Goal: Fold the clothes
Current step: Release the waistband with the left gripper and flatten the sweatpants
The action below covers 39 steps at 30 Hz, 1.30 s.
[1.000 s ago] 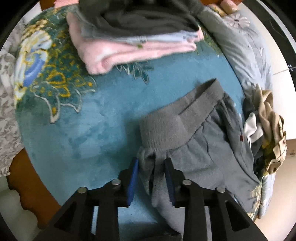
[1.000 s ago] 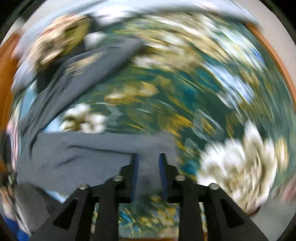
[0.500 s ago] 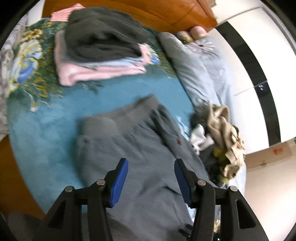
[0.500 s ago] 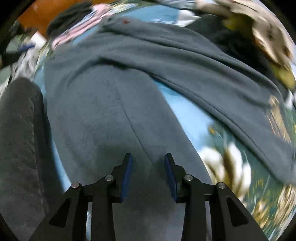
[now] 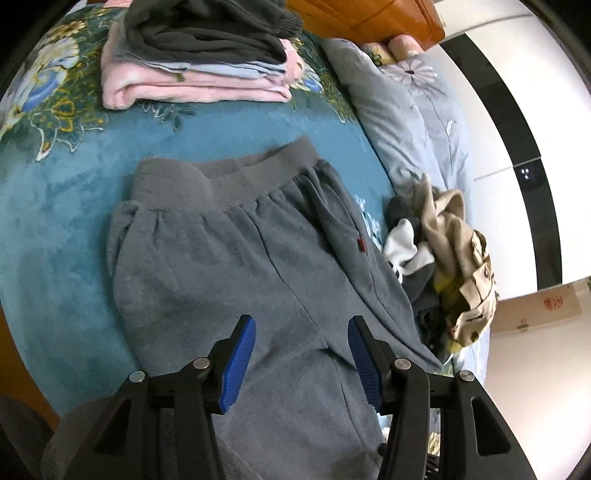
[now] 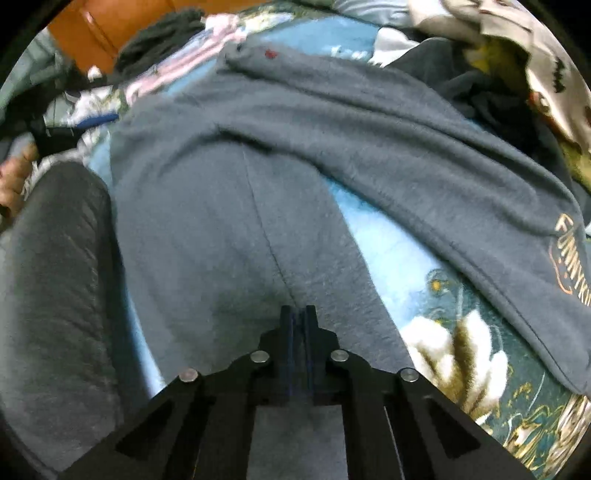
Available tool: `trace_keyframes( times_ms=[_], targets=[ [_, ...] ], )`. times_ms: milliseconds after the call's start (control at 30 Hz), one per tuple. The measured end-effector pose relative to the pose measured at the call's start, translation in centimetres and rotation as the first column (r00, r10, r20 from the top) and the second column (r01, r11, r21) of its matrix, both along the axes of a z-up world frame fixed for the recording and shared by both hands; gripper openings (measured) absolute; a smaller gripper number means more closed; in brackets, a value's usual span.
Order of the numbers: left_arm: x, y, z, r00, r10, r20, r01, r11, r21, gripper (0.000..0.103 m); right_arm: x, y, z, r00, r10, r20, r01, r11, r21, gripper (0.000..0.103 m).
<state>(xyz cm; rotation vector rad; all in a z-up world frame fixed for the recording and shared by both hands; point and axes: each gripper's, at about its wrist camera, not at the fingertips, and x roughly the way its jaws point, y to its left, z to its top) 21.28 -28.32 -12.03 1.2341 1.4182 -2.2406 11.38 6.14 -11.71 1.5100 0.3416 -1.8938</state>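
Grey sweatpants [image 5: 236,258] lie spread on a blue floral blanket [image 5: 62,192], waistband away from me. My left gripper [image 5: 301,332] is open and empty, hovering above the pants' upper legs. In the right wrist view the same pants [image 6: 229,206] fill the frame, legs spread apart. My right gripper [image 6: 298,314] is shut on the near leg's fabric along its seam.
A stack of folded clothes [image 5: 199,62], pink under dark grey, sits at the back. A heap of unfolded clothes [image 5: 439,258] lies to the right, beside a grey-blue quilt [image 5: 410,110]. A wooden headboard [image 5: 369,18] is behind. A hand [image 6: 13,181] shows at left.
My left gripper let go of the waistband, opened and drew back above the pants. My right gripper swung over to the pant leg and closed on its fabric.
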Motion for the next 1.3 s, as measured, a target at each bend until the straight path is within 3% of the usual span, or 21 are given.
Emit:
trace_keyframes(
  times_ms=[100, 200, 333, 367, 433, 467, 533, 633, 767, 800, 867, 900, 1100, 1300],
  targets=[
    [-0.3, 0.0, -0.7, 1.000, 0.004, 0.015, -0.005, 1.000, 0.025, 0.056, -1.3, 1.1, 1.6, 0.999, -0.036, -0.030, 0.036, 0.999, -0.016, 0.000],
    [-0.6, 0.2, -0.7, 1.000, -0.009, 0.026, 0.009, 1.000, 0.013, 0.056, -2.8, 1.4, 0.7, 0.999, -0.038, 0.016, 0.038, 0.999, -0.007, 0.000],
    [-0.6, 0.3, -0.8, 0.999, -0.011, 0.040, 0.011, 1.000, 0.001, 0.056, -1.8, 0.3, -0.1, 0.998, 0.038, 0.048, -0.039, 0.999, 0.004, 0.002],
    [-0.6, 0.3, -0.8, 0.999, -0.012, 0.042, 0.012, 1.000, 0.001, 0.056, -1.4, 0.1, -0.3, 0.997, 0.058, 0.055, -0.058, 0.998, 0.007, 0.005],
    [-0.7, 0.5, -0.5, 0.999, -0.022, 0.044, 0.022, 1.000, -0.016, 0.056, -0.9, -0.3, -0.7, 0.994, 0.085, 0.062, -0.087, 0.996, 0.024, 0.027],
    [-0.9, 0.8, -0.2, 0.999, -0.032, 0.043, 0.034, 0.999, -0.032, 0.056, -0.7, -0.5, -0.9, 0.994, 0.091, 0.060, -0.094, 0.995, 0.041, 0.029],
    [-1.4, 1.6, 0.5, 0.997, -0.063, 0.037, 0.065, 0.996, -0.059, 0.056, -0.3, -0.5, -1.3, 0.992, 0.106, 0.062, -0.110, 0.992, 0.064, 0.029],
    [-3.0, 4.2, 0.4, 0.990, -0.143, 0.017, 0.143, 0.989, -0.023, 0.056, 0.4, -0.3, -1.5, 0.989, 0.134, 0.062, -0.139, 0.987, 0.082, 0.029],
    [-4.9, 7.9, -0.6, 0.964, -0.259, 0.059, 0.260, 0.966, -0.012, 0.056, 1.1, -0.8, -2.2, 0.984, 0.169, 0.054, -0.174, 0.977, 0.122, 0.028],
    [-5.1, 8.4, -0.8, 0.959, -0.277, 0.067, 0.278, 0.960, -0.014, 0.056, 1.2, -0.7, -2.1, 0.985, 0.169, 0.048, -0.173, 0.977, 0.123, 0.024],
    [-5.2, 8.8, -0.8, 0.955, -0.288, 0.070, 0.290, 0.957, -0.021, 0.056, 1.4, -0.5, -1.9, 0.985, 0.168, 0.036, -0.171, 0.977, 0.125, 0.008],
    [-5.2, 8.8, -0.8, 0.956, -0.285, 0.071, 0.287, 0.958, -0.024, 0.056, 1.5, -0.5, -1.9, 0.985, 0.168, 0.030, -0.170, 0.977, 0.126, 0.006],
    [-4.3, 7.5, -1.7, 0.973, -0.221, 0.062, 0.220, 0.975, 0.025, 0.056, 1.7, 0.5, -0.5, 0.988, 0.157, 0.008, -0.157, 0.982, 0.101, 0.002],
    [-4.6, 7.6, -1.9, 0.972, -0.229, 0.059, 0.227, 0.973, 0.038, 0.056, 0.5, 2.1, 1.8, 0.992, 0.123, 0.011, -0.124, 0.991, 0.049, 0.002]
  ],
)
